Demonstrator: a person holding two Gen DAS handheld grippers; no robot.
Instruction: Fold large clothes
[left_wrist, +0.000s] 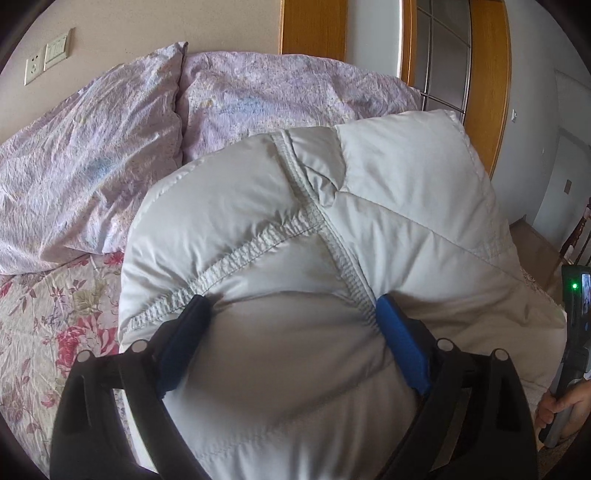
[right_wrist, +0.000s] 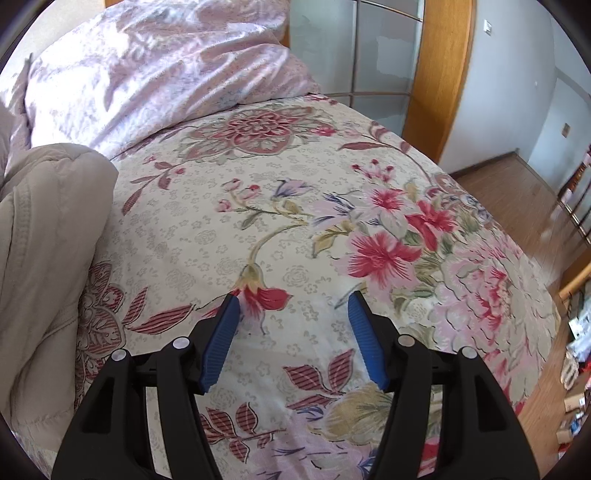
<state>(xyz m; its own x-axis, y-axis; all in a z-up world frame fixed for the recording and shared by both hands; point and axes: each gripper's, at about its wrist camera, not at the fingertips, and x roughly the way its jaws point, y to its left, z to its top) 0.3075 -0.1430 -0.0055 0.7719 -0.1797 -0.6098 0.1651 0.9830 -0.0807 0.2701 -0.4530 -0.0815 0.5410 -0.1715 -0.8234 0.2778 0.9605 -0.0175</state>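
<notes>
1. Left gripper (left_wrist: 291, 314): jaws wide, blue pads pressed into a thick bunch of the pale grey-white quilted puffer jacket (left_wrist: 332, 229); fabric bulges between and over the fingers, so it's gripped.
2. Jacket sits folded/bundled on the cream floral-print bedsheet (left_wrist: 44, 332), in front of two crumpled lilac pillows (left_wrist: 92, 166).
3. Elastic ribbed seams cross the top of the bundle; prob. a cuff or hem, hard to tell w/ the fisheye.
4. Right gripper (right_wrist: 293, 314): jaws half apart, nothing between the pads, over bare sheet, well right of the jacket.
5. Right wrist view: jacket at the left edge, resting on the sheet.
6. Person's hand (left_wrist: 565, 406) holding the other gripper's handle shows at the right edge of the left wrist view.
</notes>
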